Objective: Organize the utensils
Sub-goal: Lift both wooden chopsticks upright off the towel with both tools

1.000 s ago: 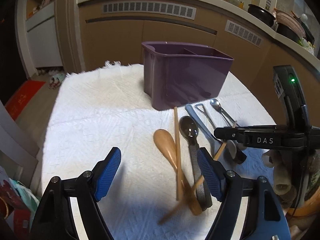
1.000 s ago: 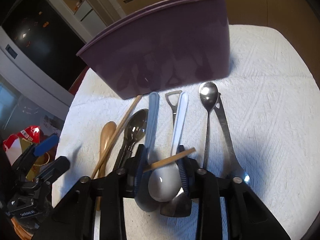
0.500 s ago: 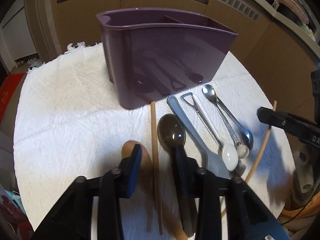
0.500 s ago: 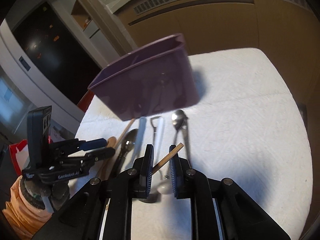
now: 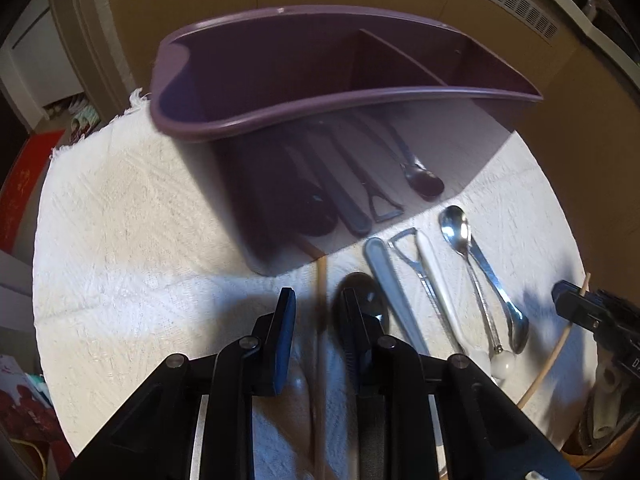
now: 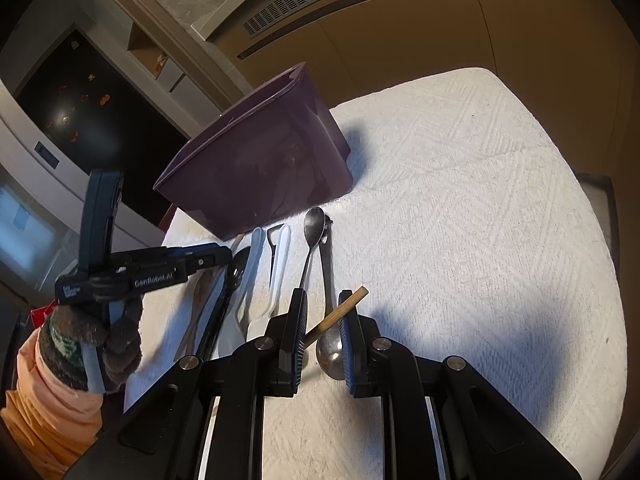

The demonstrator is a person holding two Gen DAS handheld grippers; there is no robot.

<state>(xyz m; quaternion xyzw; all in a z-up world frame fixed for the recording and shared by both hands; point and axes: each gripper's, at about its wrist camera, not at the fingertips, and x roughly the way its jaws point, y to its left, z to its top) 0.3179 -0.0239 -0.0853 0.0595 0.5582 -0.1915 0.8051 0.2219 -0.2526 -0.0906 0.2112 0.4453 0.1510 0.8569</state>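
Fingers (image 5: pixel 282 332) of left gripper (image 5: pixel 318 294) apart, just been closing round flat chopstick (image 5: pixel 320 280) on cloth (image 5: pixel 120 220), just near purple caddy (image 5: pixel 360 98); pads not yet pressing. Risk: catching dark spoon (image 5: pixel 376 296) alongside. Contact blurred. Further right, right gripper (image 6: pixel 321 294) clamped on raised chopstick (image 6: pixel 328 320), held askew; likely to pivot or slip. Near end hidden behind jaws.

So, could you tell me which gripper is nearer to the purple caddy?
Left. The left gripper sits just before the purple caddy, straddling a chopstick; the right gripper hangs farther back.
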